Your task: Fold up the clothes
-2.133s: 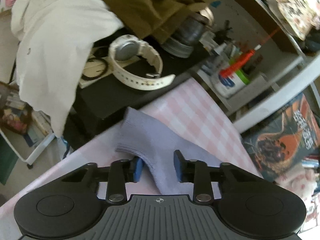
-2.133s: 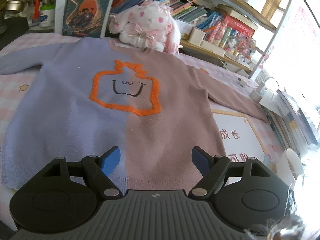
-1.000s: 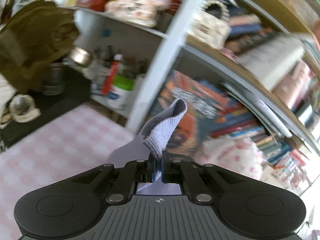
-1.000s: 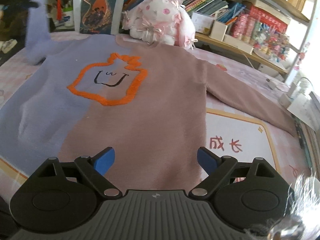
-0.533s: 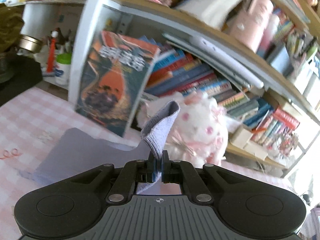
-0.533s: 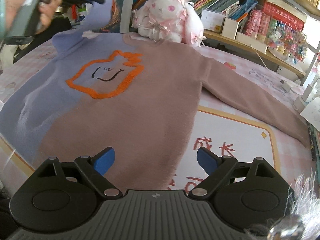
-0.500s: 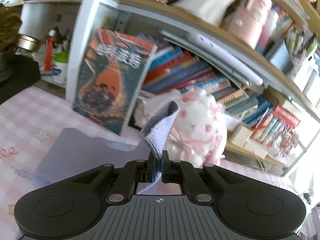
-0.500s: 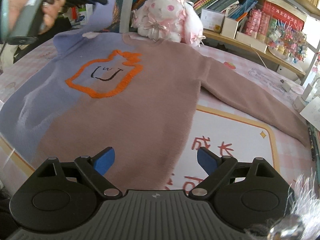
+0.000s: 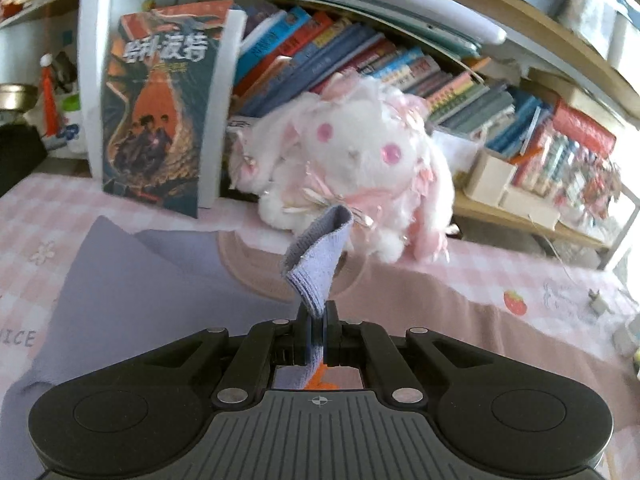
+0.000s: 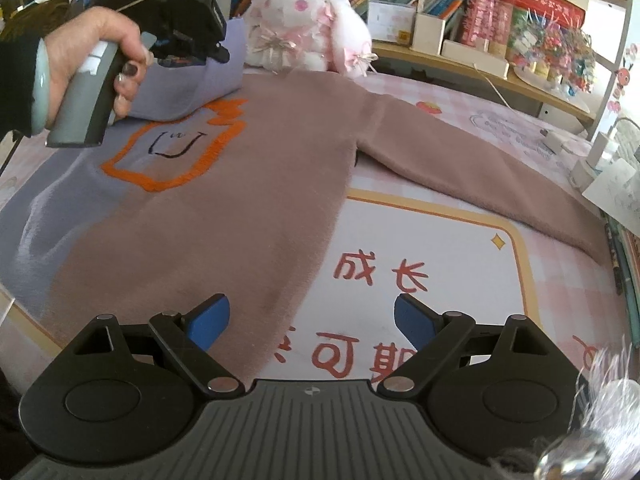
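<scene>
**A:** What is laid out in front of the person?

**B:** A soft knitted sweater, lilac on one half and dusty pink on the other (image 10: 248, 184), lies flat, front up, on a bench covered with a pink checked cloth (image 10: 568, 280). An orange outlined shape with a small drawn smile (image 10: 176, 152) sits on its chest. The dusty pink sleeve (image 10: 480, 176) stretches out straight toward the right side of the right wrist view.

**A:** And the other sleeve?

**B:** The lilac sleeve (image 10: 188, 84) is lifted off the cloth and doubled over the lilac shoulder, so that its end hangs above the orange shape. The left tongs (image 9: 317, 334) are closed tight on the ribbed lilac cuff (image 9: 318, 258), which stands up from between the pads in a folded loop. In the right wrist view, a hand with dark nails and a pale green bangle (image 10: 96, 52) grips the grey handle of that tool.

**A:** What are the right tongs doing?

**B:** The right tongs (image 10: 311, 324) stand wide open with nothing between their blue pads (image 10: 210, 322). They hover over the lower hem of the pink half, where it meets a white mat with a yellow border and red characters (image 10: 420, 264).

**A:** What is behind the sweater?

**B:** A fluffy white plush rabbit with pink spots and ribbons (image 9: 352, 168) sits just past the collar. Beside it, a dark book with an orange cover picture (image 9: 160, 104) leans upright against a white shelf post. Rows of colourful books (image 9: 360, 60) fill the wooden shelves behind.
</scene>
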`<state>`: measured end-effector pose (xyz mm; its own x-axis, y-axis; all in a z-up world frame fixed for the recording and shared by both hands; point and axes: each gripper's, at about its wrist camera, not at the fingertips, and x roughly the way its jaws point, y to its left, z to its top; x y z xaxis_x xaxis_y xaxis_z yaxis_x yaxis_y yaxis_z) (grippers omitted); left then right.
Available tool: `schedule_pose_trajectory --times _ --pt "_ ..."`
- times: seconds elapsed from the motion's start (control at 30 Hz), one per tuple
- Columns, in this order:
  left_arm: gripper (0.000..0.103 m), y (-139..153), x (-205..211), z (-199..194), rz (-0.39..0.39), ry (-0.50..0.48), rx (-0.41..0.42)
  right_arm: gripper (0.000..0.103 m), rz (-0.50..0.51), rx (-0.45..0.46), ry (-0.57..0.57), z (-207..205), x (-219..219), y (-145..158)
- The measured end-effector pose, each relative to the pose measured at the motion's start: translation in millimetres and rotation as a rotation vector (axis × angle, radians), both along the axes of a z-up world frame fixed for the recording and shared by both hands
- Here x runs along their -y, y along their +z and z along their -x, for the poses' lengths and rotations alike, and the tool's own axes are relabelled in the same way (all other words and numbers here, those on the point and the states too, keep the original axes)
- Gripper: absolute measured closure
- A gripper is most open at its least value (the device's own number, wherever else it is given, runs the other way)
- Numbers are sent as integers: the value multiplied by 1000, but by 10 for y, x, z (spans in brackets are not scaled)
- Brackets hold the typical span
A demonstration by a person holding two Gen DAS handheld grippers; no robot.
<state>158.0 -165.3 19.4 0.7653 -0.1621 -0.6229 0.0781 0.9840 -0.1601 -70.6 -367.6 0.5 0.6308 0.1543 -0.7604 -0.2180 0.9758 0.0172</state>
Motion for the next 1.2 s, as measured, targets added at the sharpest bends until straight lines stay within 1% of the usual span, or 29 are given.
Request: schedule_pose_trajectory --times 0.1,0.2,0.23,0.27,0.33,0.37,0.4,0.5,0.53,0.57,0.6,0.67,0.73,0.93,1.0,1.07,1.13,1.17,1.2 --pt "100 4 164 53 -52 -73 5 14 0 -3 1 -7 5 -3" --pt "100 -23 335 134 -139 -131 -2 14 2 -2 12 -8 -10 0" --pt "99 -53 393 152 -178 -142 -12 14 2 -3 12 -9 -12 -1" --pt "95 -90 451 166 -220 -151 -25 14 1 -3 9 -10 -13 -3" --pt "92 -167 526 156 -251 -175 -64 14 -1 -5 9 -17 -12 -1" --pt "86 -204 550 141 -251 -195 -96 14 -1 -5 10 -16 -13 1" --pt "83 -228 562 132 -242 -214 -125 14 -1 -5 11 -11 -15 3" --pt "67 -188 524 234 -207 -242 -124 14 -1 -4 13 0 -18 7" --pt "59 -153 494 286 -193 -247 -113 14 -3 -5 12 2 -18 5" --pt "49 -114 423 365 -181 -239 -98 14 -6 -5 10 4 -18 2" --pt "42 -79 331 455 -171 -225 -85 14 -10 -7 10 4 -19 -3" --pt "38 -10 146 636 -153 -197 -59 14 -23 -16 10 6 -29 -13" --pt "38 47 -55 806 -146 -159 -42 14 -33 -25 7 -4 -49 -29" --pt "38 9 -895 1293 -269 66 -53 17 -44 -42 -22 -31 -140 -57" --pt "38 -44 -1167 1413 -304 122 -68 17 -44 -41 -41 -27 -167 -61" --pt "38 -100 -1397 1485 -326 161 -88 21 -42 -41 -71 -25 -193 -60" --pt "38 -153 -1600 1510 -322 193 -116 26 -42 -49 -109 -39 -197 -63" --pt "38 -175 -1690 1518 -309 204 -128 27 -43 -56 -135 -47 -197 -65" --pt "38 -194 -1776 1526 -289 214 -139 32 -47 -61 -160 -53 -196 -68"
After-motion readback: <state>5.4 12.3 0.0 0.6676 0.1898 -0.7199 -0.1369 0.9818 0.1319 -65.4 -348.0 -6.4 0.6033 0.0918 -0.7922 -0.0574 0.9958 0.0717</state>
